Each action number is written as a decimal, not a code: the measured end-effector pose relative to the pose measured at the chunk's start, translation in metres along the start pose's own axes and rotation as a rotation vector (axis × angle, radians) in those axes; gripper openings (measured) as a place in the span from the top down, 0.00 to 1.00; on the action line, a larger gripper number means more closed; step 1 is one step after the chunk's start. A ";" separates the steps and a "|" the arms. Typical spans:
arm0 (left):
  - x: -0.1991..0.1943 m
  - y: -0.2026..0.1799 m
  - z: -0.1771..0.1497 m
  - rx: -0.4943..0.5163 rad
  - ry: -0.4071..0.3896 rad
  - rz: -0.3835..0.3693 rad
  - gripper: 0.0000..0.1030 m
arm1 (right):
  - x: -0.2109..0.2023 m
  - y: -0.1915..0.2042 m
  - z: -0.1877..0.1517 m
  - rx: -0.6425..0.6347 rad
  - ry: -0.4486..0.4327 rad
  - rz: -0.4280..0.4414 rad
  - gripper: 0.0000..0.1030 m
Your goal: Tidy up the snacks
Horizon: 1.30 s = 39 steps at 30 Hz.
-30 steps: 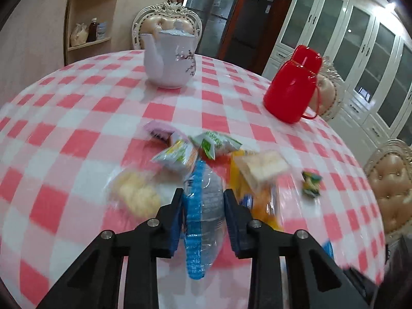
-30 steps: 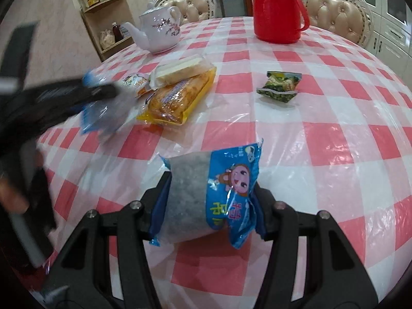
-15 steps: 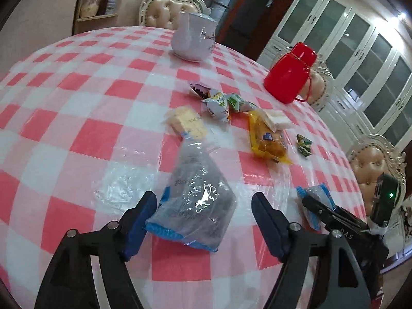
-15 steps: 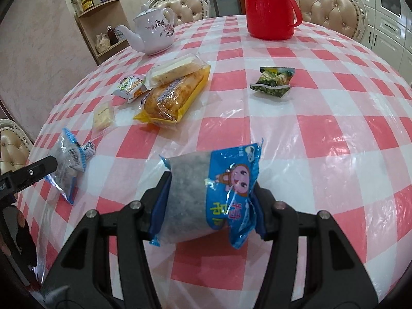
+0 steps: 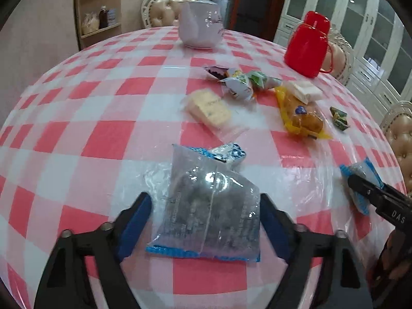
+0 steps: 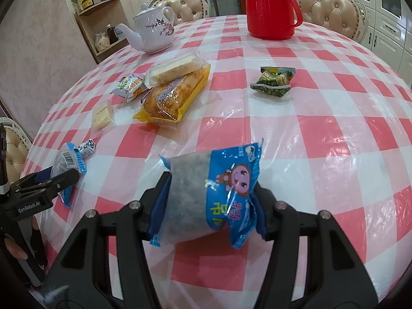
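A clear grey snack packet with blue ends lies flat on the checked tablecloth, near the front edge. My left gripper straddles it, jaws closing, and the pads are not pressing on it. From the right wrist view this gripper is at the far left with the packet. My right gripper is shut on a blue cartoon-printed packet, held just above the cloth. A small blue-white candy lies just beyond the left packet.
Mid-table lie a cracker packet, a few small sweets, a yellow bread packet with a white cake on it, and a green snack. A white teapot and red flask stand at the back. Chairs ring the table.
My left gripper let go of the grey-blue packet, which now lies flat on the cloth. Its jaws opened wide and have since narrowed around it. The right gripper has kept still.
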<state>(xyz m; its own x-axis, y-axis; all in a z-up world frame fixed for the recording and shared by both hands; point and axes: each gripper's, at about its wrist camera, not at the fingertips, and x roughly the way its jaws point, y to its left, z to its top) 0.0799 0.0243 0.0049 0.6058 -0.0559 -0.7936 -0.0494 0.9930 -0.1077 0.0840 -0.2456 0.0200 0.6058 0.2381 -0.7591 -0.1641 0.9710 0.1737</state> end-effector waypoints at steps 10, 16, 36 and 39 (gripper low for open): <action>-0.031 0.010 -0.003 0.009 -0.114 -0.010 0.49 | -0.009 0.004 -0.002 0.033 -0.044 0.093 0.43; -0.049 0.045 -0.019 -0.090 -0.146 -0.001 0.49 | -0.018 0.017 -0.011 0.078 -0.072 0.146 0.43; -0.124 0.115 -0.068 -0.252 -0.352 0.094 0.49 | -0.038 0.174 -0.071 -0.107 -0.076 0.343 0.43; -0.135 0.128 -0.078 -0.287 -0.374 0.087 0.49 | -0.038 0.199 -0.080 -0.143 -0.069 0.384 0.43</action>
<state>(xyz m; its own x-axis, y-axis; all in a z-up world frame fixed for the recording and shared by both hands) -0.0702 0.1513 0.0518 0.8314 0.1201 -0.5426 -0.2983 0.9202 -0.2534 -0.0336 -0.0634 0.0334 0.5292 0.5882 -0.6115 -0.4917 0.7999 0.3440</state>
